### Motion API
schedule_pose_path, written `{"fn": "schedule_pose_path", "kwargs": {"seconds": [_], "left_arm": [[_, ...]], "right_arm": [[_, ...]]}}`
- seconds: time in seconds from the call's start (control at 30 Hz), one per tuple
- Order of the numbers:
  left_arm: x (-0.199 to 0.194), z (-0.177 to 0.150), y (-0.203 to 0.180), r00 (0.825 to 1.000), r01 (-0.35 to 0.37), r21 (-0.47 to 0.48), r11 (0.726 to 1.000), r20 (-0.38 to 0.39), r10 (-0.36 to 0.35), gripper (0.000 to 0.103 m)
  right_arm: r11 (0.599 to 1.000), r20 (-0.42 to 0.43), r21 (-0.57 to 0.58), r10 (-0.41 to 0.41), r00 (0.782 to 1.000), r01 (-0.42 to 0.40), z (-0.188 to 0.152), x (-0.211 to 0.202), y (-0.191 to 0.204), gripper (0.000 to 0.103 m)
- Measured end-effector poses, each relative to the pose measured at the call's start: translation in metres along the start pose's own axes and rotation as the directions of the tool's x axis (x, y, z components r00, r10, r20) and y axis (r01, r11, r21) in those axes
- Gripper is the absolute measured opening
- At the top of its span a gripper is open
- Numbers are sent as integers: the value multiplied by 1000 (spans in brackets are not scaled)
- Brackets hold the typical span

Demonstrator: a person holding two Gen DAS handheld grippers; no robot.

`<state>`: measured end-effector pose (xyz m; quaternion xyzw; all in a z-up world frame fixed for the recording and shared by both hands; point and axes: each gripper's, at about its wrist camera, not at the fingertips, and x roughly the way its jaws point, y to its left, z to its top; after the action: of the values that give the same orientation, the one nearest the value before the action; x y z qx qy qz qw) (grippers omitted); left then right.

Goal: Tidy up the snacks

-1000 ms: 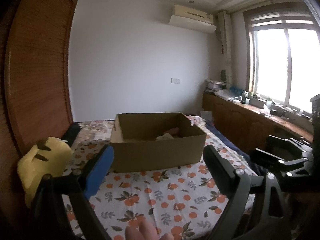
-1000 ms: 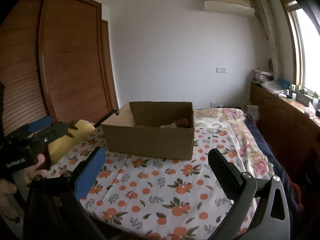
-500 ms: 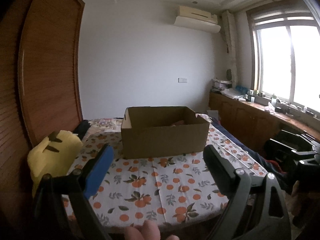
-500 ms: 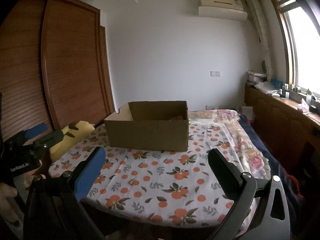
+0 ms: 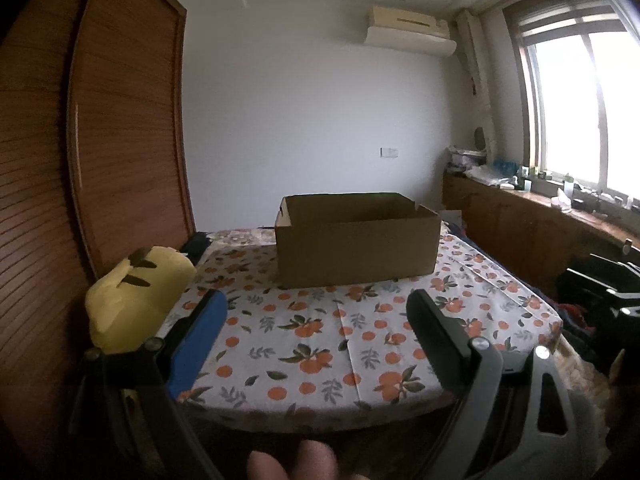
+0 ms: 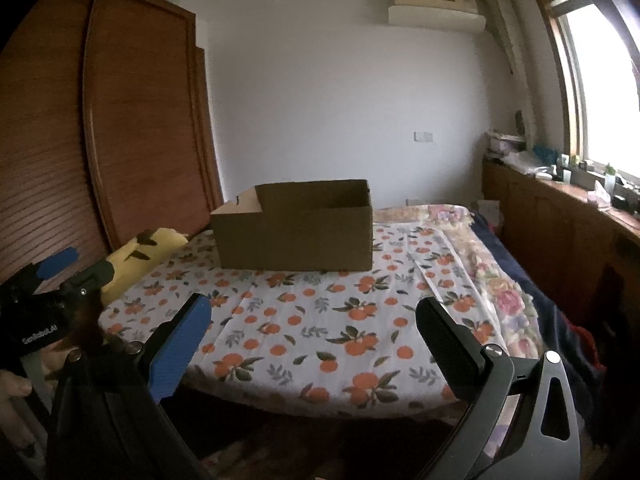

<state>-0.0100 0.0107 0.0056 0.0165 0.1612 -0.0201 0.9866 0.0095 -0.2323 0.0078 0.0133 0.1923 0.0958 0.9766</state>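
An open brown cardboard box [image 5: 356,244] stands on the bed, on an orange-print cloth [image 5: 320,332]; it also shows in the right wrist view [image 6: 296,228]. Its inside is hidden from this low angle, so no snacks show. My left gripper [image 5: 316,312] is open and empty, well short of the bed's near edge. My right gripper [image 6: 314,316] is open and empty, also back from the bed. The left gripper shows at the left of the right wrist view [image 6: 52,280].
A yellow plush pillow [image 5: 136,292] lies at the bed's left edge by the wooden wardrobe [image 5: 120,140]. A wooden counter [image 6: 560,216] with clutter runs under the window on the right. Dark bedding [image 6: 560,320] hangs off the bed's right side.
Both grippers have pulled back and dropped lower from the bed. The box now looks farther away and its contents are out of sight. Both stay open.
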Motion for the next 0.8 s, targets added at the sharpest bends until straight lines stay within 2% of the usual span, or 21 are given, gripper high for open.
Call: {"fn": "schedule_pose_path", "kwargs": {"seconds": [0.27,0.4,0.63,0.8], "left_arm": [[0,-15,-1,999,-49,0,999,-6,49,92],[5,-22,-4,999,-50,13,999,-17,50,92],[13,-34,-12,997,-63,30,998,-41,64,92],[18,-43,-18,993,-98,45,994,-58,100,92]], "right_arm": [[999,-8,28,-21,1000,22,-18,-3,-8,103],[999,-17,30,-35,999,36,-24,1,-13,103],[998,-23,39,-39,999,40,-26,4,-16,103],[999,-18,35,-39,999,39,-28,5,-17,103]]}}
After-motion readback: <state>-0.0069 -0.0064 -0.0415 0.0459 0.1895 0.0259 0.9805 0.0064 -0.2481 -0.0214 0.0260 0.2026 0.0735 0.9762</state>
